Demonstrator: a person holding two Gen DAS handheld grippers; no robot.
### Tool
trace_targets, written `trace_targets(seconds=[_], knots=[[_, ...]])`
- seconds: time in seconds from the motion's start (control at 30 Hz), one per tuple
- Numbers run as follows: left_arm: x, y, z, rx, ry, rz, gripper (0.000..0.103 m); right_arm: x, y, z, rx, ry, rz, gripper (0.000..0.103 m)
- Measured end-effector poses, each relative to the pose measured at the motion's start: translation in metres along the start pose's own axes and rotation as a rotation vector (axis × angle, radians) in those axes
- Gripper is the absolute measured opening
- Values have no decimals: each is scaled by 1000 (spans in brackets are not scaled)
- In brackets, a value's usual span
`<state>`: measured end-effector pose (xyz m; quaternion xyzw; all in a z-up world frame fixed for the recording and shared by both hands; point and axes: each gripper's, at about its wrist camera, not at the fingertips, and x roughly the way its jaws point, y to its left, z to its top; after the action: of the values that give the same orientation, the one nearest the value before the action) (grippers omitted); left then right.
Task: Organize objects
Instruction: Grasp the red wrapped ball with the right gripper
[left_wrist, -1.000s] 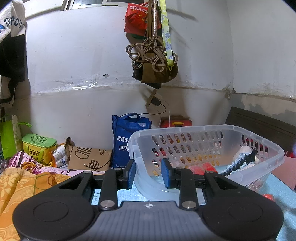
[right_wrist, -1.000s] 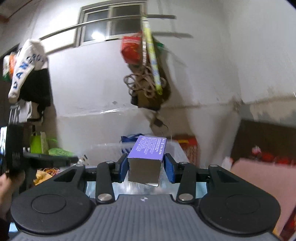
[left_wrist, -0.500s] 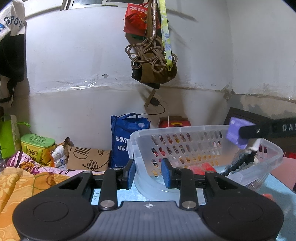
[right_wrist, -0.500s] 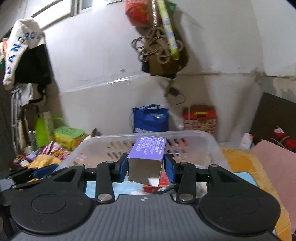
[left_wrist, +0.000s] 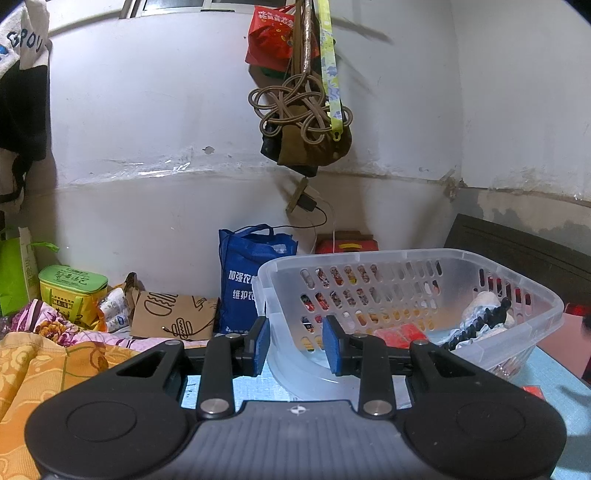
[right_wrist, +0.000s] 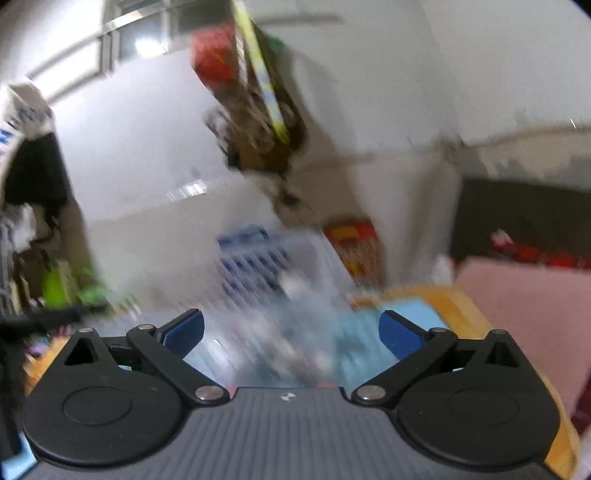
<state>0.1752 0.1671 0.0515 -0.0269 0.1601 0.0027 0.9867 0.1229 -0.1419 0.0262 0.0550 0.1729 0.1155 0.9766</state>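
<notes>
**Basket at centre, both claws empty**

Clear perforated plastic basket (left_wrist: 406, 258) at about 3 o'clock in the left wrist view, resting on a light blue surface (left_wrist: 554, 373). Inside, toward its 6 o'clock wall, a flat red packet (left_wrist: 400, 332); at its 3 o'clock end, a white crumpled bundle (left_wrist: 484, 301) with a black knobbly strip (left_wrist: 476, 326) lying across it.

Left gripper (left_wrist: 295, 345) low at 6 o'clock, blue pads a modest gap apart, nothing between them, just in front of the basket's near corner. Cannot tell whether touching the rim.

Right gripper (right_wrist: 291, 330) spread wide and carrying nothing. Heavy motion blur in that view; same basket (right_wrist: 295, 258) only a pale smear at 12 o'clock of the pads, contents unreadable.

Beyond the basket in the left wrist view, at its 10 o'clock, a blue fabric tote bag (left_wrist: 240, 280) with white lettering against the white wall. Farther round toward 9 o'clock, a brown paper bag with line drawings (left_wrist: 173, 321), then a green lidded tin (left_wrist: 72, 291). Orange patterned cloth (left_wrist: 37, 365) at 8 o'clock. Overhead at 12 o'clock, a brown pouch with knotted cord (left_wrist: 306, 140) under a red printed bag (left_wrist: 273, 37). Pink cloth (right_wrist: 517, 314) at 3 o'clock in the right wrist view.
</notes>
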Motion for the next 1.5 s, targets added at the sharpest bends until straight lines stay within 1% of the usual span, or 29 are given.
trace_targets(seconds=[0.07, 0.2, 0.3, 0.37, 0.5, 0.57, 0.6, 0.67, 0.7, 0.73, 0.77, 0.93, 1.17, 1.37, 1.5], knots=[[1, -1, 0, 4, 0, 1, 36, 19, -9, -15, 15, 76, -50, 103], [1, -1, 0, 3, 1, 1, 36, 45, -19, -28, 27, 155, -105, 103], [2, -2, 0, 3, 0, 4, 36, 59, -24, -28, 41, 212, -67, 103], [2, -3, 0, 5, -1, 7, 36, 69, -26, -29, 50, 267, -53, 103], [2, -4, 0, 8, -4, 16, 36, 68, -26, -27, 50, 282, -21, 103], [3, -5, 1, 7, -2, 17, 36, 70, -25, -27, 45, 293, -19, 97], [3, -5, 1, 7, -3, 17, 36, 70, -24, -26, 41, 296, -23, 95], [3, -5, 2, 6, -3, 17, 36, 73, -20, -26, 21, 290, -34, 79], [4, -5, 2, 7, -2, 18, 36, 74, -18, -25, 11, 291, -41, 73], [4, -6, 2, 9, -2, 20, 36, 73, -18, -25, 11, 288, -36, 54], [5, -7, 3, 13, -3, 24, 36, 71, -18, -25, 21, 284, -17, 50], [6, -9, 3, 24, -5, 30, 36, 68, -22, -27, 49, 276, 8, 50], [7, -10, 3, 23, -5, 30, 36, 67, -25, -26, 78, 250, 15, 50], [7, -10, 3, 23, -6, 30, 36, 55, -42, -27, 185, 168, 69, 50], [6, -10, 3, 22, -6, 28, 36, 48, -44, -28, 190, 135, 91, 50]])
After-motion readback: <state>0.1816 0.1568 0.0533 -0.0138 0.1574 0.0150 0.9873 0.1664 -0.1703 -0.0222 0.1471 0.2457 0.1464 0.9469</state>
